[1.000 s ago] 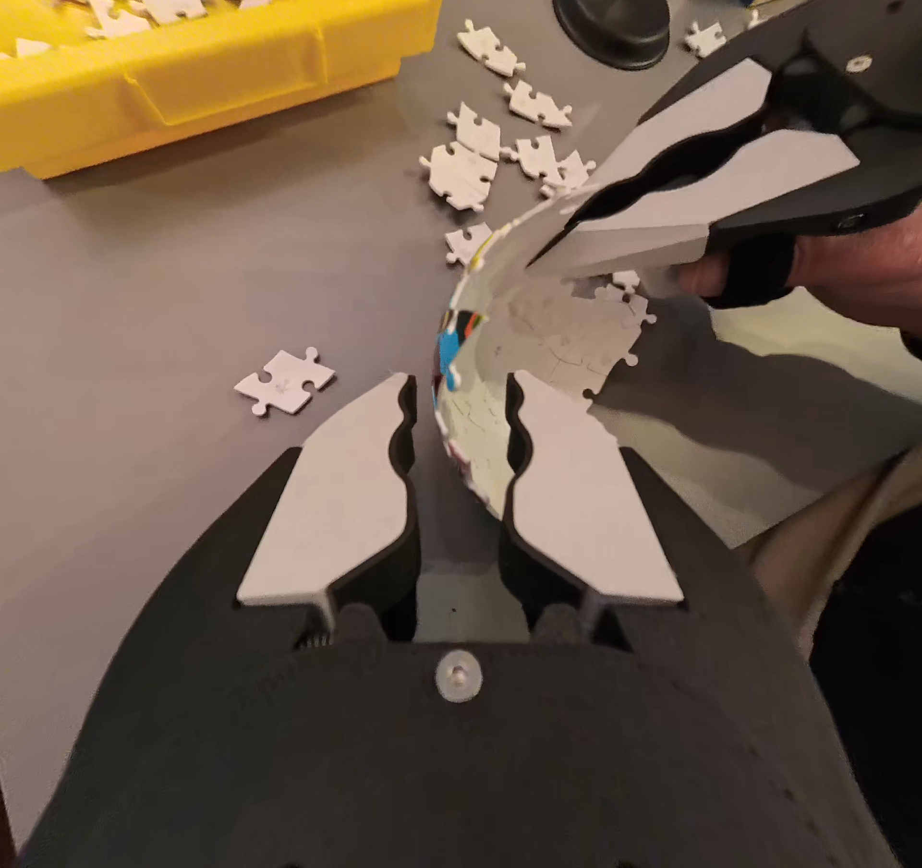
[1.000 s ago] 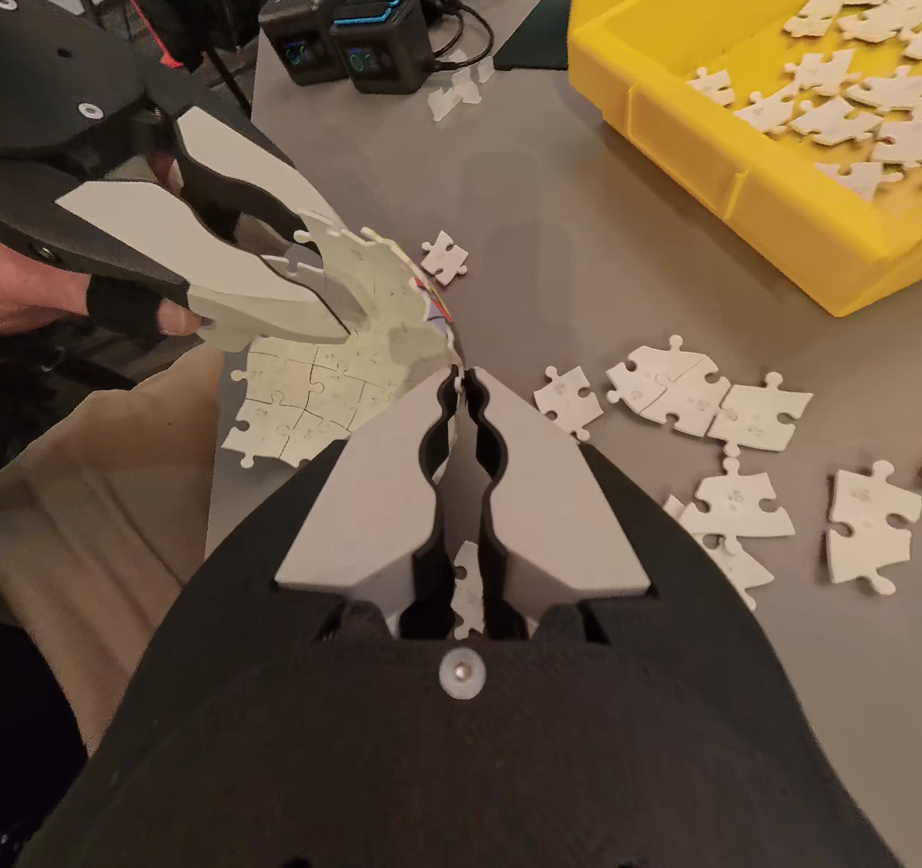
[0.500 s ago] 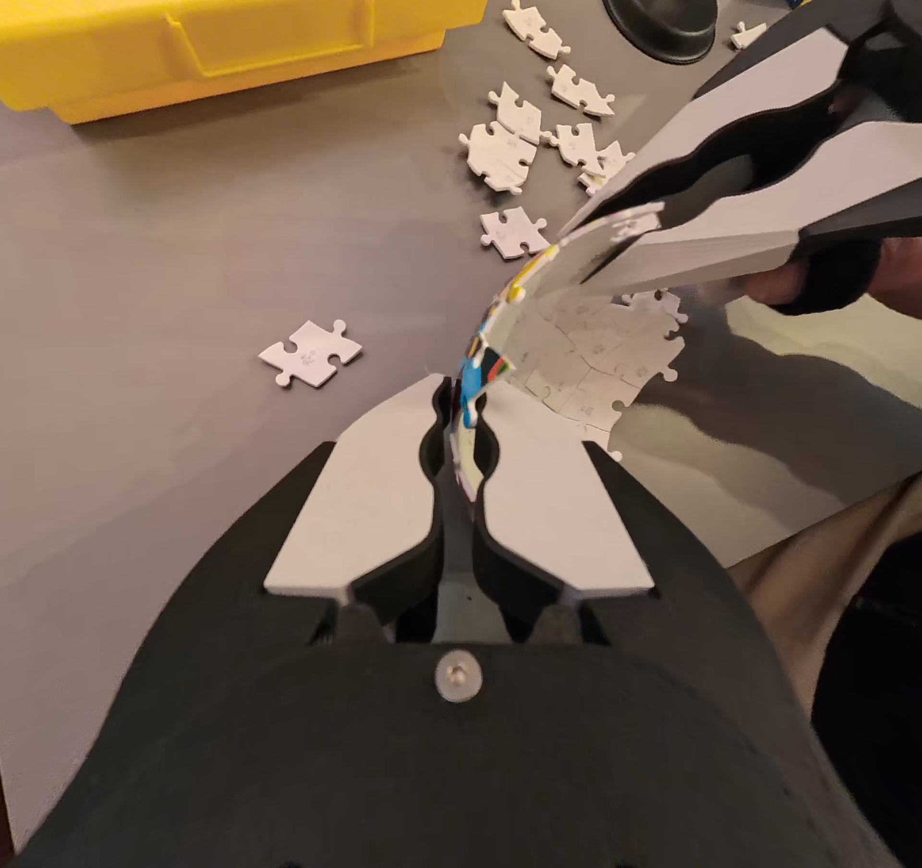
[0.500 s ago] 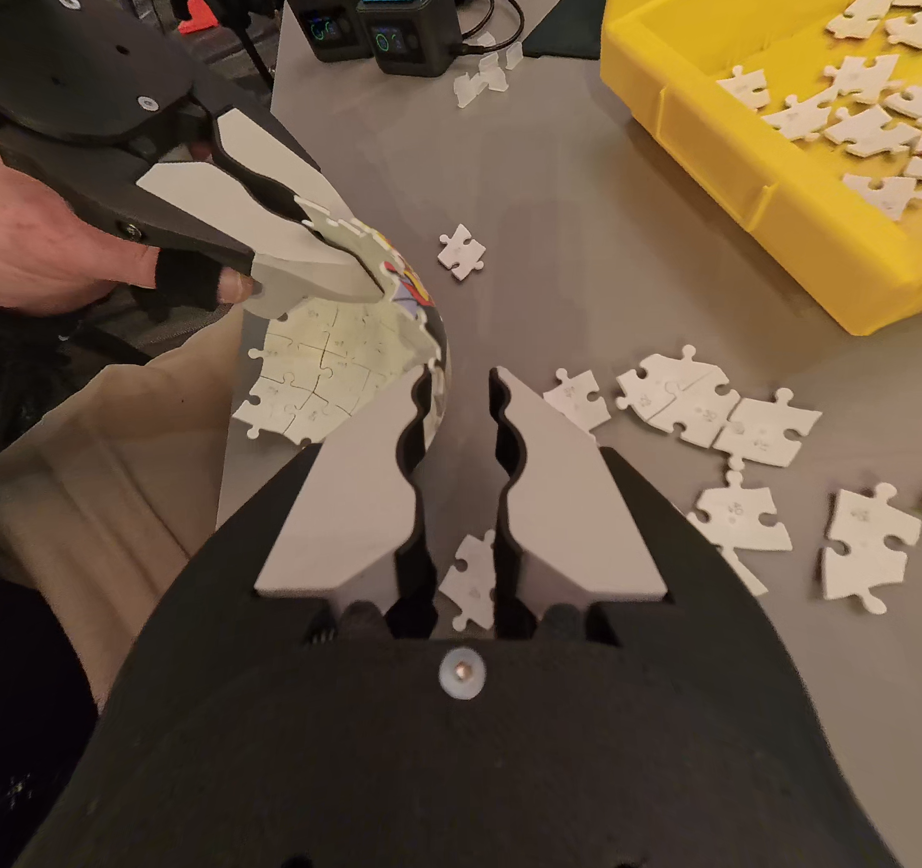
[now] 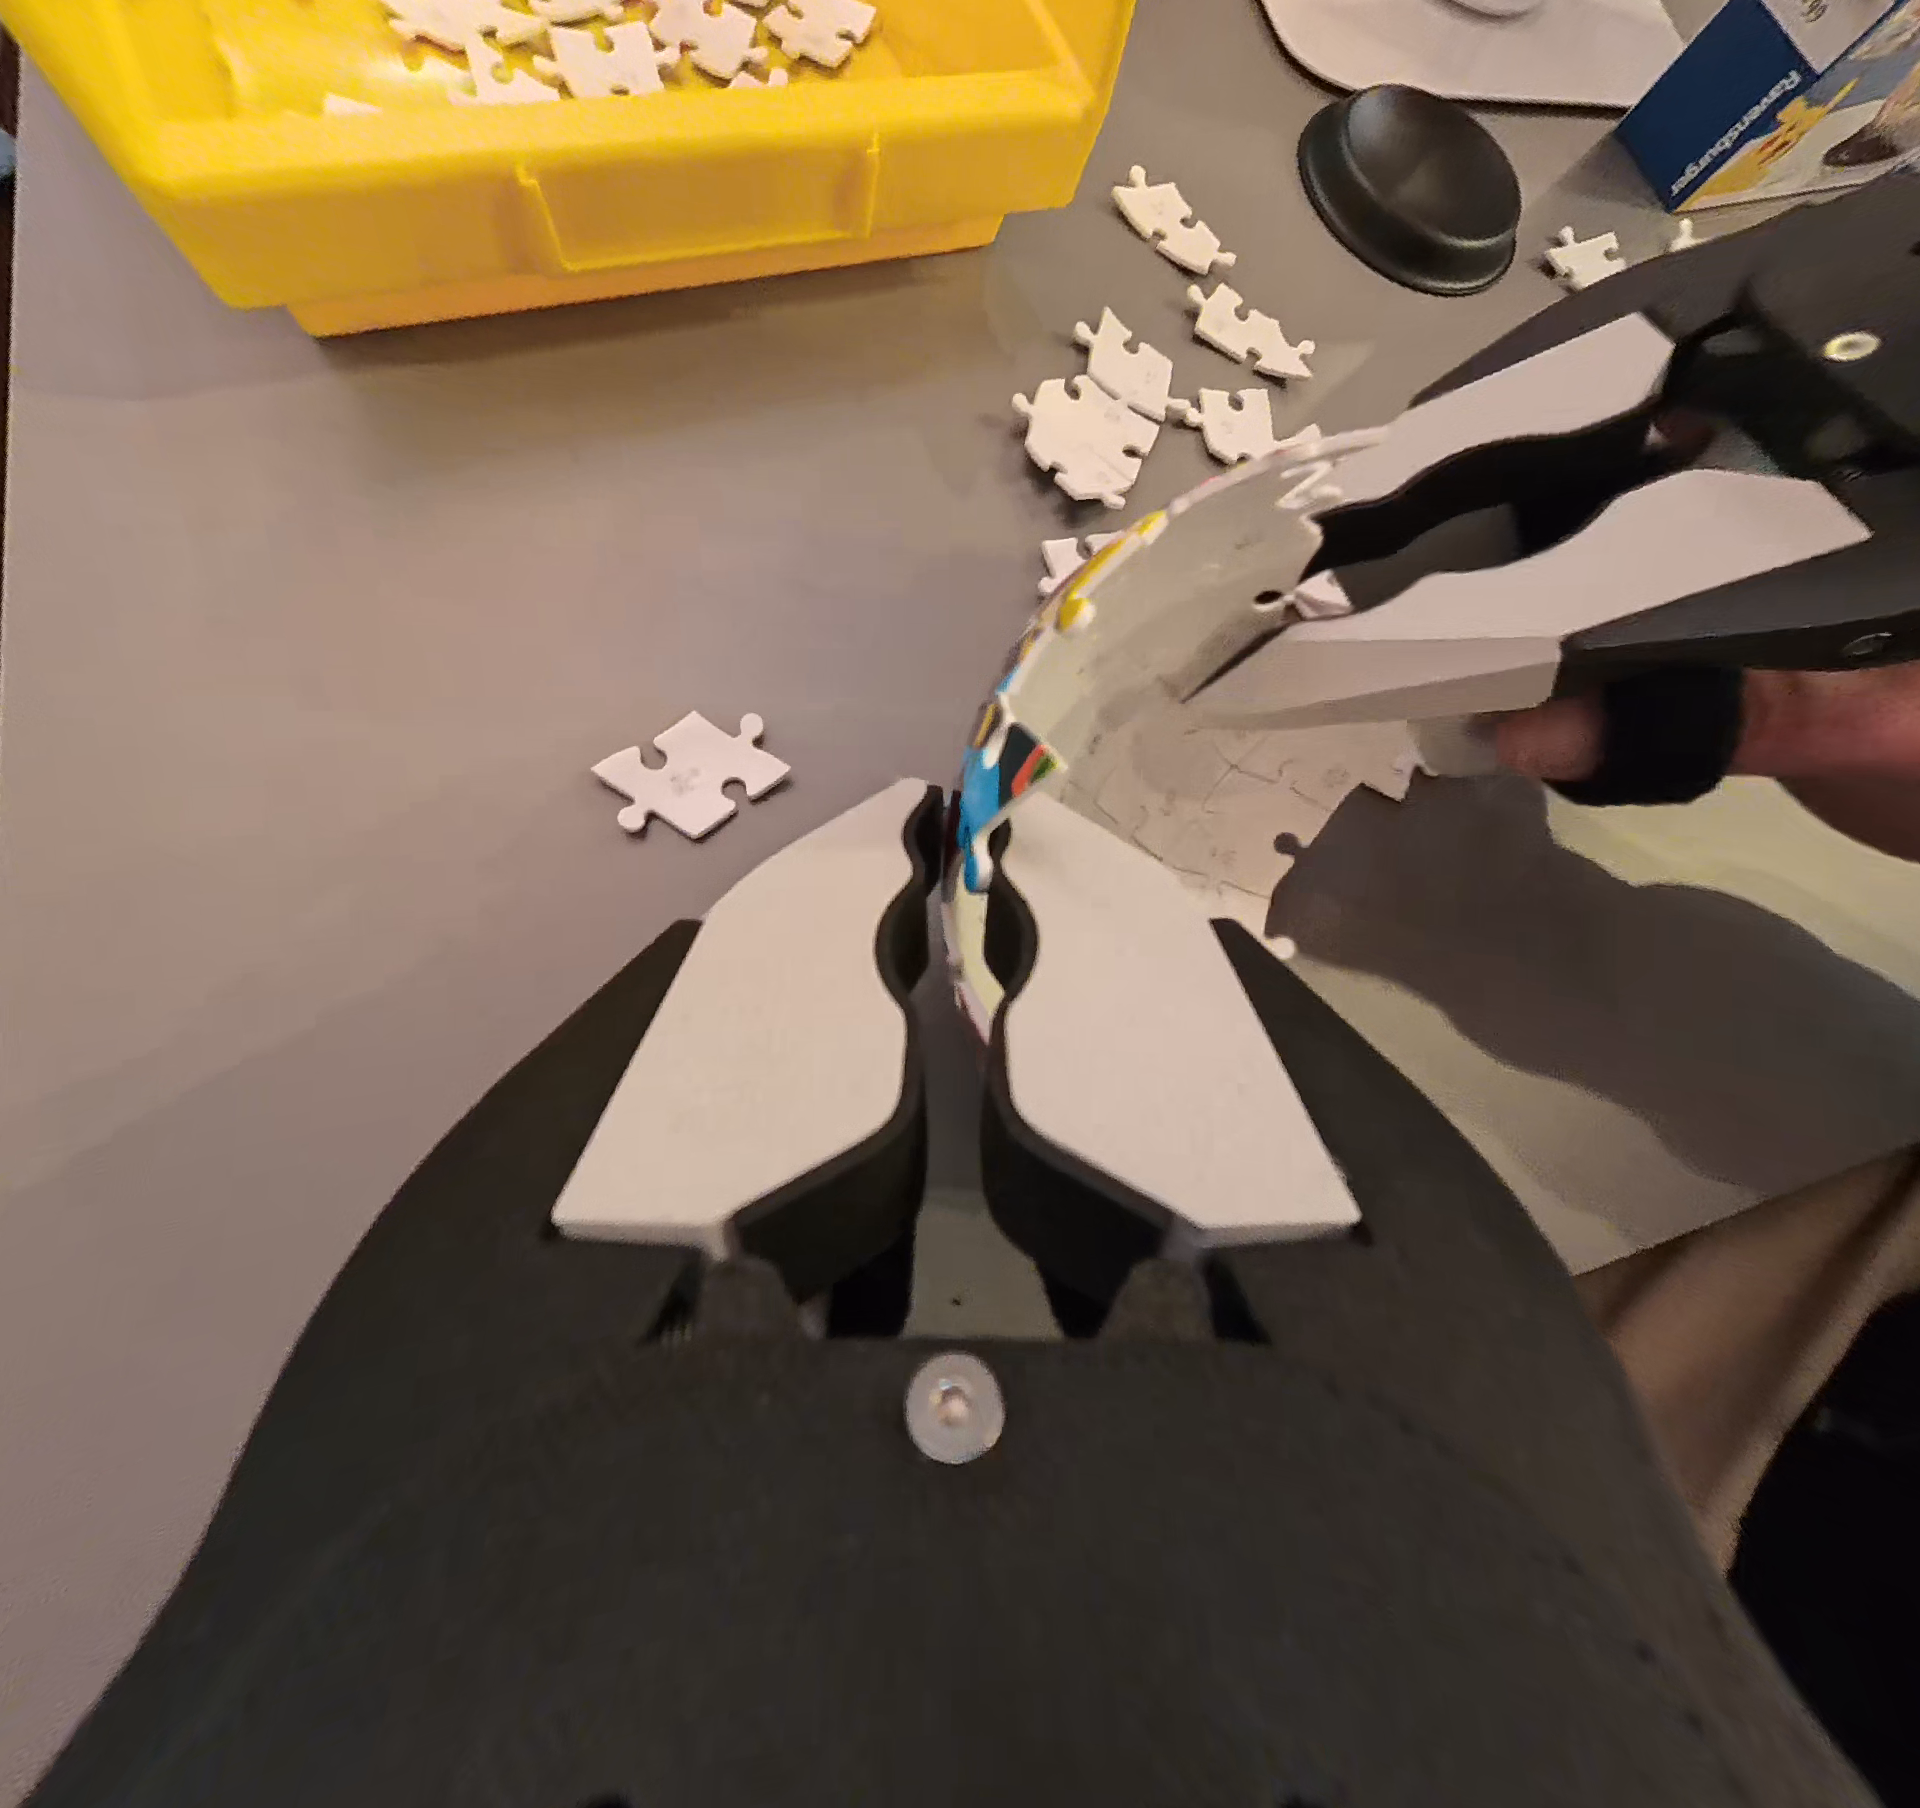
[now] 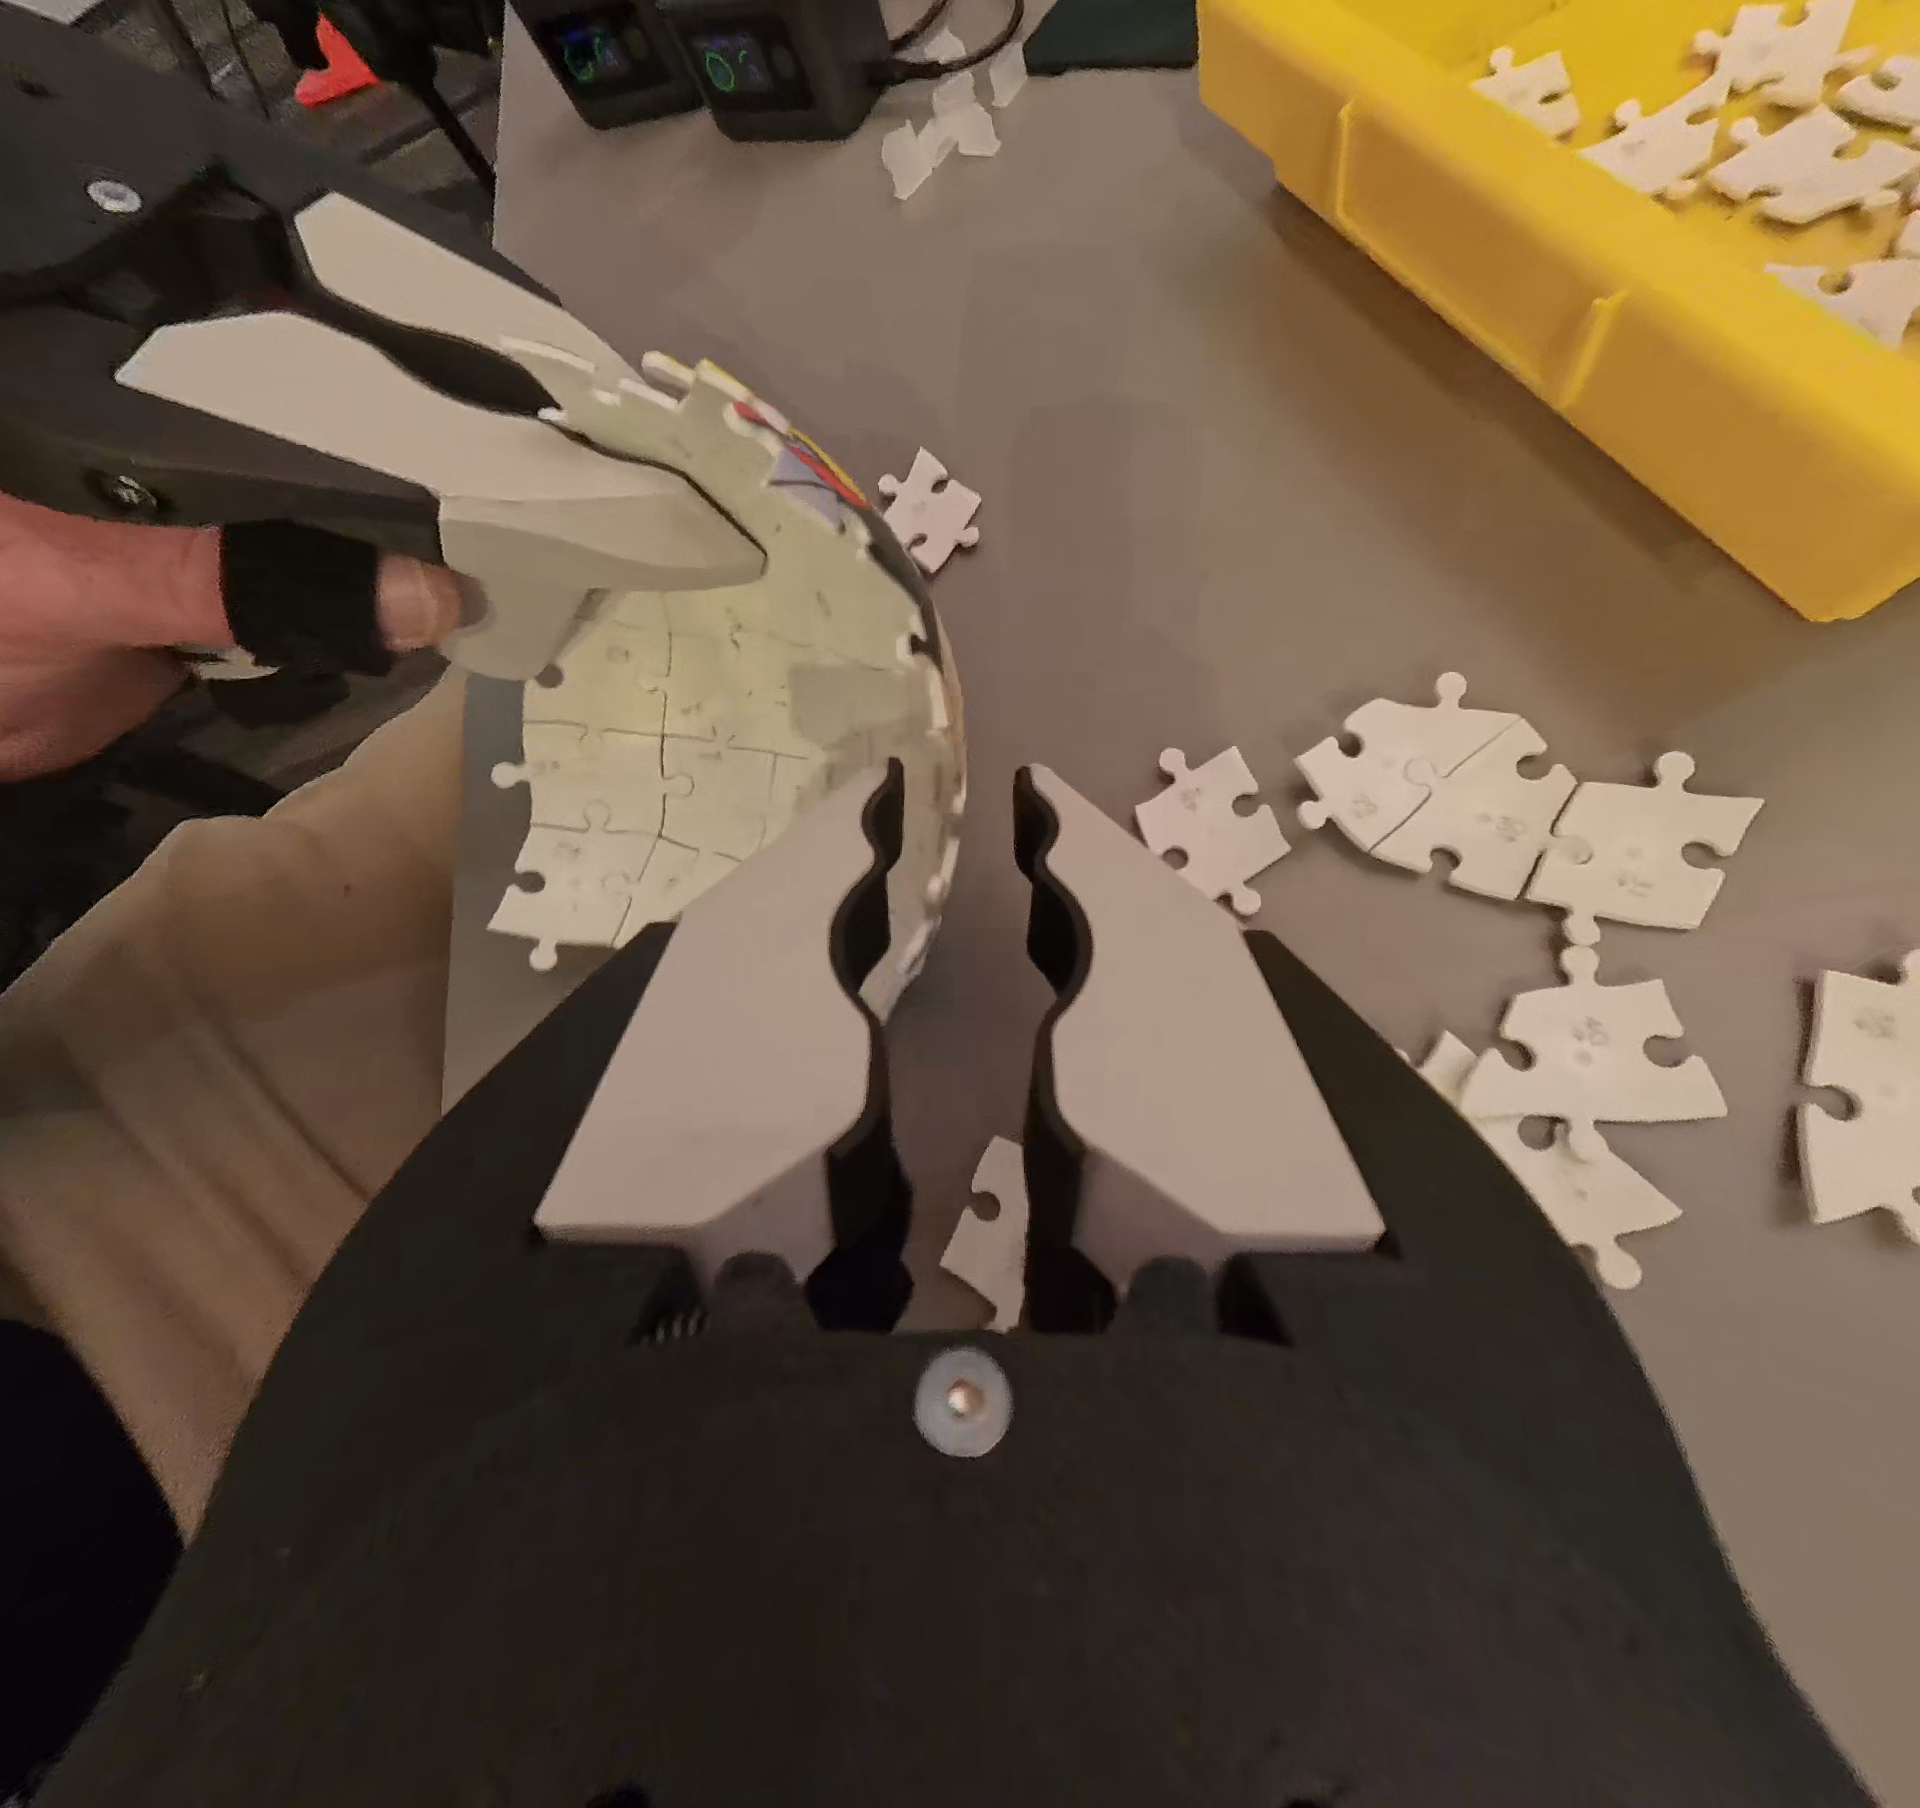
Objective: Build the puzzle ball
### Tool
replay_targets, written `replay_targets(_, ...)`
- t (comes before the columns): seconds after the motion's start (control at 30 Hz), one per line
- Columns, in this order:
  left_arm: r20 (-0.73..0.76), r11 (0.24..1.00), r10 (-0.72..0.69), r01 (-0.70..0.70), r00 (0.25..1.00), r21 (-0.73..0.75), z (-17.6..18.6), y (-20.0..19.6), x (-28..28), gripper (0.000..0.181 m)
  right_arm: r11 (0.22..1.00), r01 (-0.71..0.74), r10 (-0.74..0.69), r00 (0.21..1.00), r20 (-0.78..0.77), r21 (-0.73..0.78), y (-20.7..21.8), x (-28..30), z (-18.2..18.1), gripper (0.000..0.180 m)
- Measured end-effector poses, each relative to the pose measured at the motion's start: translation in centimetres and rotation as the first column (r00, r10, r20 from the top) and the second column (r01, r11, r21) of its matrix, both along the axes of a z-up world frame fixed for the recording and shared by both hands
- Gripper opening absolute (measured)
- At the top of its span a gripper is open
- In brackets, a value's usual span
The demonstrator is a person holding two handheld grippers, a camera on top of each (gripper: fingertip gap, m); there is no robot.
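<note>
The part-built puzzle ball (image 5: pixel 1164 615) is a curved shell, white inside with a coloured outer face. It is held up above the grey table (image 5: pixel 416 615). My left gripper (image 5: pixel 961 802) is shut on the shell's near rim. In the right wrist view the left gripper (image 6: pixel 665 449) clamps the upper left rim of the shell (image 6: pixel 727 719). My right gripper (image 6: pixel 958 776) is open, and the shell's edge lies between its fingers close to the left one. In the left wrist view the right gripper (image 5: pixel 1257 584) straddles the far rim.
A yellow bin (image 5: pixel 623 200) of white pieces stands at the back, also seen in the right wrist view (image 6: pixel 1507 231). Loose pieces (image 5: pixel 1122 408) and a single piece (image 5: pixel 691 771) lie on the table. A black round stand (image 5: pixel 1408 189), a blue box (image 5: pixel 1766 96) and black devices (image 6: pixel 727 44) sit farther back. The left gripper's tips are roughly 7 cm from the right gripper's.
One second ago my left gripper was open and my right gripper was shut on the shell. The left gripper then shut on the rim and the right gripper opened.
</note>
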State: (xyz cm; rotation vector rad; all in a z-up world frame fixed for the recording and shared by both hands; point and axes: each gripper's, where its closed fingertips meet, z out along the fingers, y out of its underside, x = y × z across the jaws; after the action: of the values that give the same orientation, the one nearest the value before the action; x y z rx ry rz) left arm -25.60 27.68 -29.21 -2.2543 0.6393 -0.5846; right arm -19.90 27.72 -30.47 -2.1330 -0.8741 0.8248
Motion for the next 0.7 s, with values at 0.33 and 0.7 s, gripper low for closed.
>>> replay_targets(0.33, 0.01, 1.0, -0.013, 0.012, 1.0, 0.01, 0.2, -0.2, 0.8, 0.006, 0.999, 0.019, -0.019, 1.0, -0.003, 0.027, 0.3, 0.1, 0.3, 0.003)
replay_targets(0.7, -0.041, 0.994, -0.095, 0.097, 0.995, 0.052, 1.2, -0.3, 0.8, 0.03, 0.998, -0.011, 0.01, 0.999, 0.036, 0.055, 0.2, 0.0, 0.5, 0.001)
